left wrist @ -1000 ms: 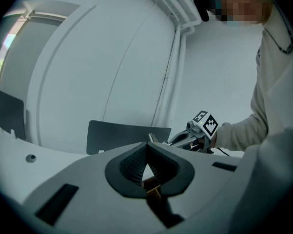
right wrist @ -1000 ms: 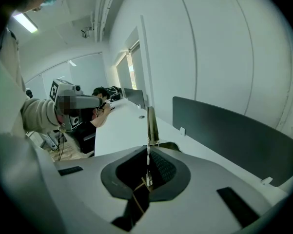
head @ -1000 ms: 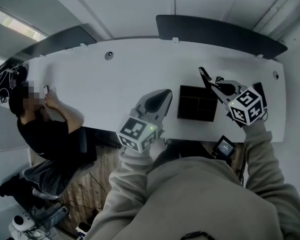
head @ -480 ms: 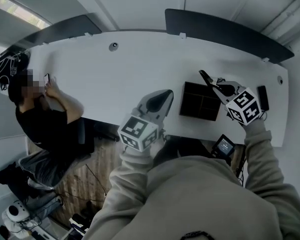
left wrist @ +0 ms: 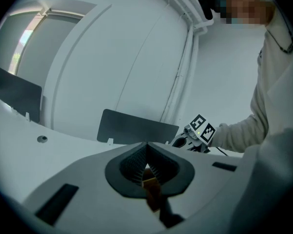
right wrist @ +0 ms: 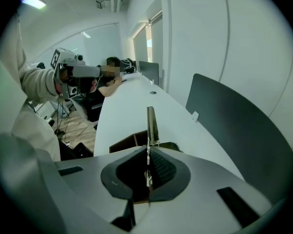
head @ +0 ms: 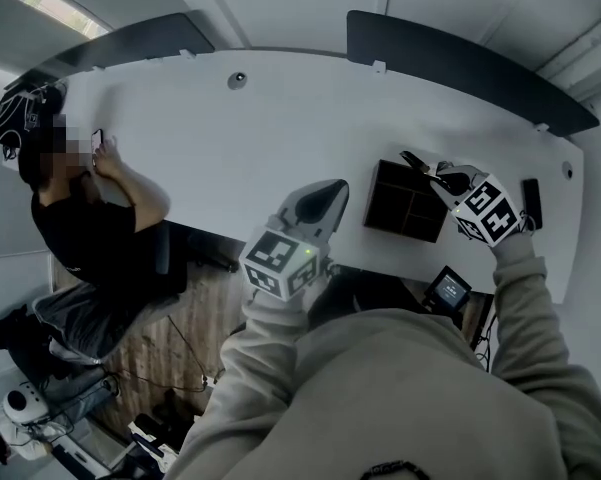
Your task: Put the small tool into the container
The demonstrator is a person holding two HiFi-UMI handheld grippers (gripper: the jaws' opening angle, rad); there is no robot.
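Right gripper view, fingers (right wrist: 164,168) pinching small tool (right wrist: 151,123)

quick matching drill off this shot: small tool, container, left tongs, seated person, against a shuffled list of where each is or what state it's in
Things
1. small tool
2. container
3. left tongs
4. seated person

Places or states
a. shut, nothing between them
b. at the left end of the desk in the head view
c. thin metal strip pinched in the shut right tongs
d. black, split into compartments, lying on the desk

Pairs: 1-c, 2-d, 3-a, 4-b
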